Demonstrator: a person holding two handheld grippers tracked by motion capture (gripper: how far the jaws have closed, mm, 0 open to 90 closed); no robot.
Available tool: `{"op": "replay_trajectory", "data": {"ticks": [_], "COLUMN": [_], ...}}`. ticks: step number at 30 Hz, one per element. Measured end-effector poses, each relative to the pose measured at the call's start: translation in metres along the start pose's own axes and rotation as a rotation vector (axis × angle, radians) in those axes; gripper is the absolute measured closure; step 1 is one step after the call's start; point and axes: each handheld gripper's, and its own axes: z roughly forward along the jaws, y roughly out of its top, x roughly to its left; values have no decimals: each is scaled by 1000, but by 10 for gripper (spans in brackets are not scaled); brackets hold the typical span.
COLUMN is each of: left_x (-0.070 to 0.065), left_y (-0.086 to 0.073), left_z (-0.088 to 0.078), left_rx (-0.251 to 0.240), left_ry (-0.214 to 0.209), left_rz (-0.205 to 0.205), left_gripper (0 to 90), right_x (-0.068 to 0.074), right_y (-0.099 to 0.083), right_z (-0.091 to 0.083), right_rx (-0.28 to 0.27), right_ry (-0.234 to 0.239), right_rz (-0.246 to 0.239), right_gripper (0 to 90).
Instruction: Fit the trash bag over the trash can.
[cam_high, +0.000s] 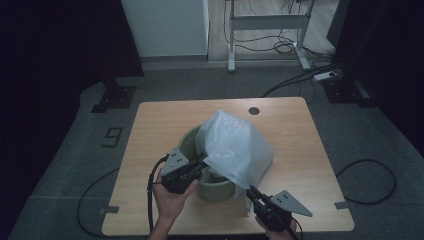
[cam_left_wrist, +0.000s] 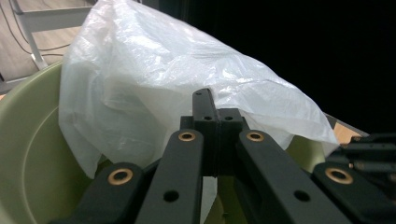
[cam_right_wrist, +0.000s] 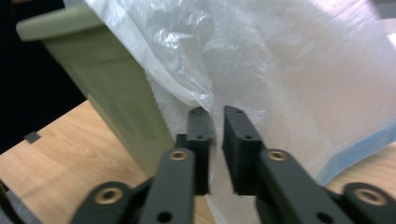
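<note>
high view: crinkled translucent plastic bag (cam_high: 235, 145)

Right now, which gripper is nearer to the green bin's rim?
Left. The left gripper sits at the green bin rim, shut on the plastic bag. The right gripper is outside the bin, pinching the bag's hanging edge.

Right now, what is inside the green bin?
The white plastic bag sits partly inside the green bin and billows over its rim. Beside it the inner wall shows bare. The bin's bottom is covered by the bag.
</note>
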Motion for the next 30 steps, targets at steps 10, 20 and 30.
{"op": "replay_trajectory", "data": {"ticks": [10,20,30], "left_x": [-5,-5,-6], "left_y": [4,0,-2], "left_z": [-4,-6,-19], "left_rx": [1,31,14], "left_ry": [-22,-51,-80], "left_rz": [22,29,45], "left_gripper": [893,886,590], "right_x": [-20,-14,8], "right_y": [49,116,139], "right_z": [-25,-27,-11], "right_rx": [-119,-233,-259], "right_ry": [-70,-86,-39], "right_rz": [-22,-96,-169], "right_gripper": [893,893,892]}}
